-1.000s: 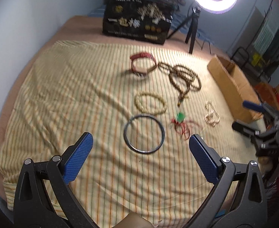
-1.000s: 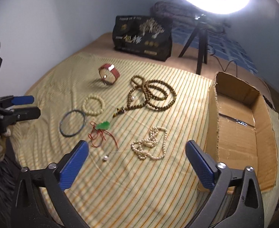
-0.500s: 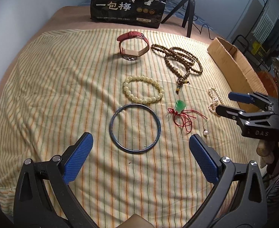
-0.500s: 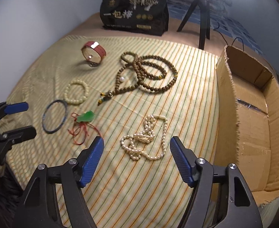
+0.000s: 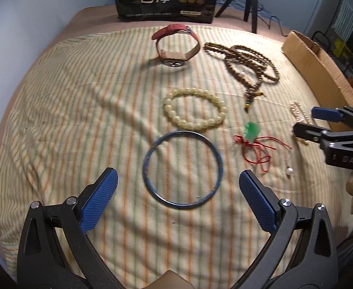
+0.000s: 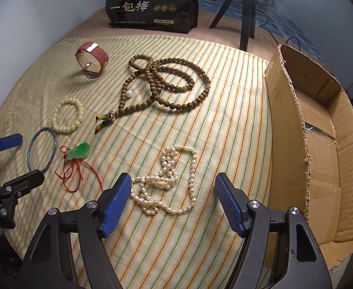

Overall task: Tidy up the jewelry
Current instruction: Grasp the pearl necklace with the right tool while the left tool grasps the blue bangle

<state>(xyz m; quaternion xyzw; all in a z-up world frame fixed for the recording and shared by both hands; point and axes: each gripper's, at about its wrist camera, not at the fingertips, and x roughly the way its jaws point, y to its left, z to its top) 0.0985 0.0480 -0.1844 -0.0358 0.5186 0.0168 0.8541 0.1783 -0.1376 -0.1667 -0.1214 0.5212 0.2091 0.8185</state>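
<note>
Dim, bluish-walled, warmly lit from twelve o'clock, soft shadows falling toward six across the striped cloth (image 5: pixel 80 110), slight motion blur, heavy fisheye bending and dark corner vignetting.

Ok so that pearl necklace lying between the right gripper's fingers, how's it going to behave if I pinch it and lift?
The pearl necklace lies in a loose, tangled heap, so it will probably hang limp and unravel. Its small round beads may slip between the open right gripper's fingers. Trailing loops could drag on the striped cloth.

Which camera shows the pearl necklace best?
The right wrist view: the whole pearl necklace lies in front of the right tool. The left wrist view shows only a few beads behind that tool.
</note>
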